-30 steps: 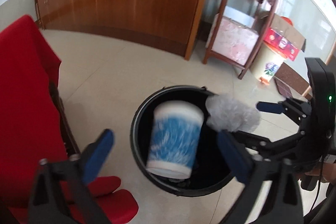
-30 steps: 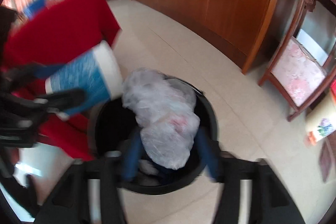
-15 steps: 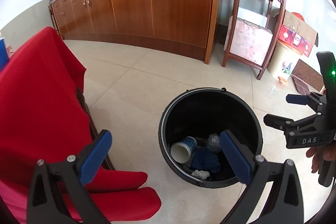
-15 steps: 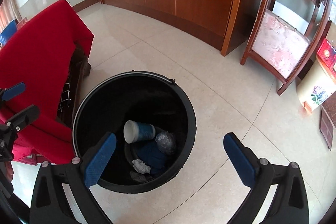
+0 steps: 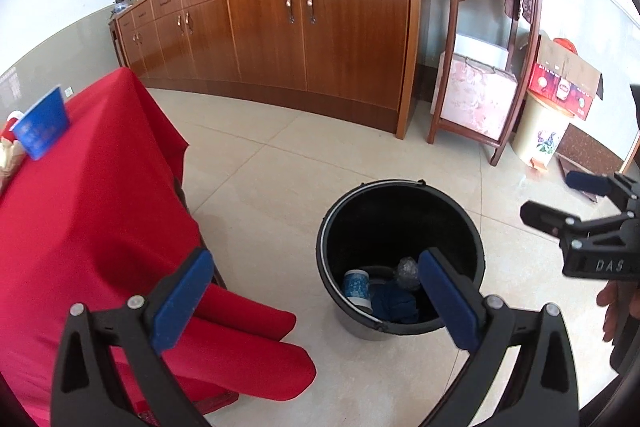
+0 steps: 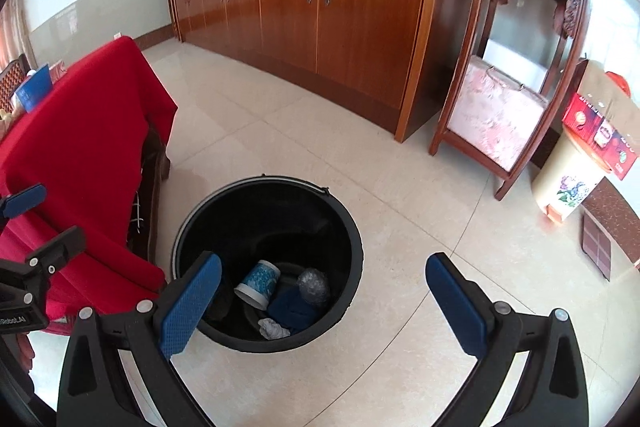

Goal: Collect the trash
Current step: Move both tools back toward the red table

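A black bin (image 5: 400, 205) (image 6: 224, 207) stands on the tiled floor. At its bottom lie a blue-and-white paper cup (image 5: 357, 285) (image 6: 258, 283), a crumpled clear plastic bag (image 5: 407, 269) (image 6: 313, 285), dark blue cloth (image 6: 290, 309) and a white wad (image 6: 272, 329). My left gripper (image 5: 310, 301) hangs open and empty above and left of the bin. My right gripper (image 6: 324, 301) is open and empty over the bin's near right rim. In the left wrist view the right gripper (image 5: 560, 201) shows at the right edge, with a hand (image 5: 610, 301) below it.
A table under a red cloth (image 5: 80, 211) (image 6: 92, 131) stands left of the bin, with a blue card (image 5: 40, 127) on top. A long wooden cabinet (image 5: 280, 27) runs along the back wall. At the right are a carved wooden stand (image 5: 492, 39), a flowered bucket (image 5: 542, 133) and a cardboard box (image 5: 564, 79).
The cup and the plastic bag have dropped from the grippers into the bin. Both grippers now stand wide and have risen back away from the bin.
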Tool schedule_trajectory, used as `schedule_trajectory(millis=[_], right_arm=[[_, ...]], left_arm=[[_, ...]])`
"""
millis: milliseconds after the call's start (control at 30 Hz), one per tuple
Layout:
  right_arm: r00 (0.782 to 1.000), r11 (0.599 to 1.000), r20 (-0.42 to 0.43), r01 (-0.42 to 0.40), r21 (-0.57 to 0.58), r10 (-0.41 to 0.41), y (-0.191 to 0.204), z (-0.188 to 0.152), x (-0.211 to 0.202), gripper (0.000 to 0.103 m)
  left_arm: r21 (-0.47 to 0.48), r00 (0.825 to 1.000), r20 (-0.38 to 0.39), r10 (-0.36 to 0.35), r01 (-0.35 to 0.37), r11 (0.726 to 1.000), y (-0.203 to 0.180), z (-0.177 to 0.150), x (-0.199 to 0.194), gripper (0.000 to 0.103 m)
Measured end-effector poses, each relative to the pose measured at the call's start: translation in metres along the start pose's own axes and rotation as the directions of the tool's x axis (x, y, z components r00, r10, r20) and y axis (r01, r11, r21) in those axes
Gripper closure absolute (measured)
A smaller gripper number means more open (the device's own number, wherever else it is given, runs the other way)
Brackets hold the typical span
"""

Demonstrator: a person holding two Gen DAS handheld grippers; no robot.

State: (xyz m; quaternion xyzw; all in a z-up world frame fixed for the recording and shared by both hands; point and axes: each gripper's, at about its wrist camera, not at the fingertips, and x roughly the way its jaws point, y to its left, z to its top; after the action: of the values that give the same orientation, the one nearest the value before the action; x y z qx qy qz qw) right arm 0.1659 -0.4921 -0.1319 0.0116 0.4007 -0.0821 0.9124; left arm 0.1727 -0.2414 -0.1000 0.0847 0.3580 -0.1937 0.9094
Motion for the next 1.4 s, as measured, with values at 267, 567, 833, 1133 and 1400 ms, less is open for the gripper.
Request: schedule_trajectory(millis=[267, 567, 833, 1133, 1400], right_arm=[[0.999, 1.0, 0.046, 0.011, -0.004, -0.011, 0.023, -0.008, -0.035, 0.0], [0.994, 1.0, 0.107, -0.025, -0.012, 0.026, 0.076, 0.012, -0.071, 0.0], [0.98, 0.992, 0.163, -0.097, -0.086, 0.11, 0.149, 0.039, -0.099, 0.0], [0.954, 0.966, 0.197, -0.192, -0.171, 0.224, 0.233, 0.063, -0.127, 0.0], [0.925, 0.935, 0.213, -0.264, -0.238, 0.315, 0.291, 0.066, -0.143, 0.0]], left_arm=[[-0.006, 0.999, 0.046, 0.004, -0.003, 1.0, 0.012, 0.005, -0.036, 0.0], [-0.084, 0.987, 0.137, 0.083, -0.072, 0.994, 0.067, 0.016, -0.085, 0.0], [-0.187, 0.963, 0.187, 0.194, -0.159, 0.969, 0.133, 0.005, -0.126, 0.0], [-0.294, 0.924, 0.188, 0.333, -0.271, 0.917, 0.2, -0.021, -0.162, 0.0], [-0.369, 0.893, 0.165, 0.418, -0.338, 0.866, 0.244, -0.048, -0.185, 0.0]])
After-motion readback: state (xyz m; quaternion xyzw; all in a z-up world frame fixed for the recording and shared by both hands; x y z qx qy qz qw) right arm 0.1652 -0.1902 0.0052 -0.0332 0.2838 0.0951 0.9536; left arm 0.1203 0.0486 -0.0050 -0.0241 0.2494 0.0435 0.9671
